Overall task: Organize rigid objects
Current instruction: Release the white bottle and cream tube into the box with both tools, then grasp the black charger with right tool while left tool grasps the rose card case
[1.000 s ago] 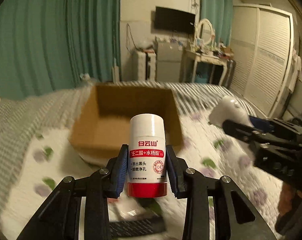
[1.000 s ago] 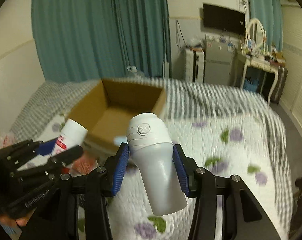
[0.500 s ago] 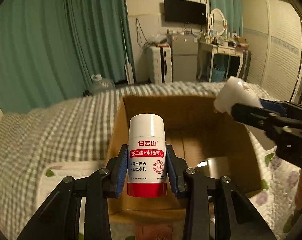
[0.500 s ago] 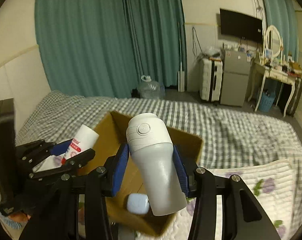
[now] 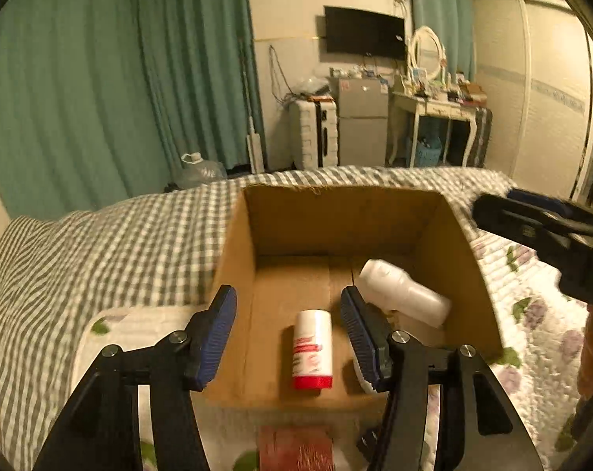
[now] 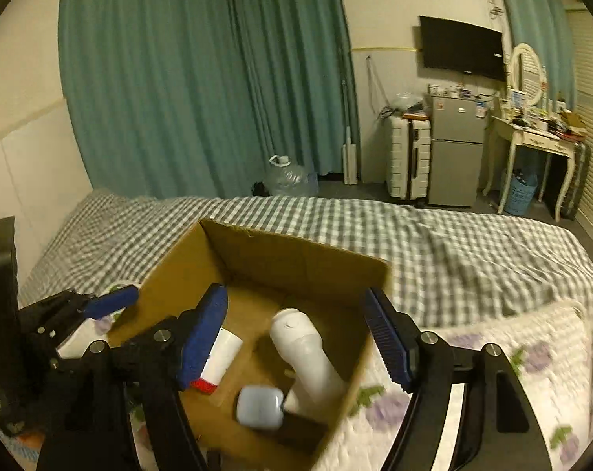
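An open cardboard box [image 5: 237,259] [image 6: 178,263] stands on the bed. A white bottle with a red base [image 5: 313,349] [image 6: 222,357] lies on the box floor. A plain white bottle [image 5: 402,292] [image 6: 308,347] lies beside it, to its right. My left gripper [image 5: 288,331] is open and empty above the box's near edge. My right gripper [image 6: 296,337] is open and empty above the box; it also shows at the right in the left wrist view [image 5: 548,231]. The left gripper shows at the left of the right wrist view [image 6: 80,310].
A pale blue case [image 6: 259,406] and a dark flat object [image 6: 296,429] lie in the box's near corner. A red-brown item [image 5: 294,449] lies on the floral quilt [image 5: 532,337] in front of the box. Checked bedding [image 6: 414,235] lies beyond the box.
Both grippers have opened and let go of their bottles, which now lie inside the box. Before that, both grippers moved forward over the box.
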Available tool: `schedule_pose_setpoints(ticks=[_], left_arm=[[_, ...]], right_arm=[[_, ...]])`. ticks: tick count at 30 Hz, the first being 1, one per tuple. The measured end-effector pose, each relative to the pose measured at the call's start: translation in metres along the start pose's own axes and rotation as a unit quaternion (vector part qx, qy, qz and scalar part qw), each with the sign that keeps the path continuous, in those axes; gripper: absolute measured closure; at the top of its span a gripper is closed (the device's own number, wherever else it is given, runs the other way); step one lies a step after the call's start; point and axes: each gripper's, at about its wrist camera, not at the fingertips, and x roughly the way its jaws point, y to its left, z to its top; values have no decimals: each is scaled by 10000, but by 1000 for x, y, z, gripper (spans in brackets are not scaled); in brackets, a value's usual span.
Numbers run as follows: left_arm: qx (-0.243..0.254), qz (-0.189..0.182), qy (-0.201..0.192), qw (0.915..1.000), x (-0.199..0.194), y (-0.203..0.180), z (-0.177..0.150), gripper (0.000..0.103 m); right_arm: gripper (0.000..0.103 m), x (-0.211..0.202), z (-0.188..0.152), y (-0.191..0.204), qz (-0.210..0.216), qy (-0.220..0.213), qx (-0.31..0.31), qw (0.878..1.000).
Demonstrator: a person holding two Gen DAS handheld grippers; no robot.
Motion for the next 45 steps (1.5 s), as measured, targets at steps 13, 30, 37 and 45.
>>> schedule_pose_setpoints(ticks=[13,30,37,45], left_arm=[[-419,255,474,9977,-58,10,-118,42],[-567,276,1182,9910,-12,14,-150,42],[-424,98,1459,9883,-4,4,-156,42],[-276,-39,1495,9884,9,-10,-136,42]], right_arm=[[25,-75,-124,20,-69,522,15,9986],[42,61,-174,60,260,2090,-125,9775],[49,69,-180,67,163,2174,-358,9753],[49,9,-166,55,-164,1647,-537,9848]])
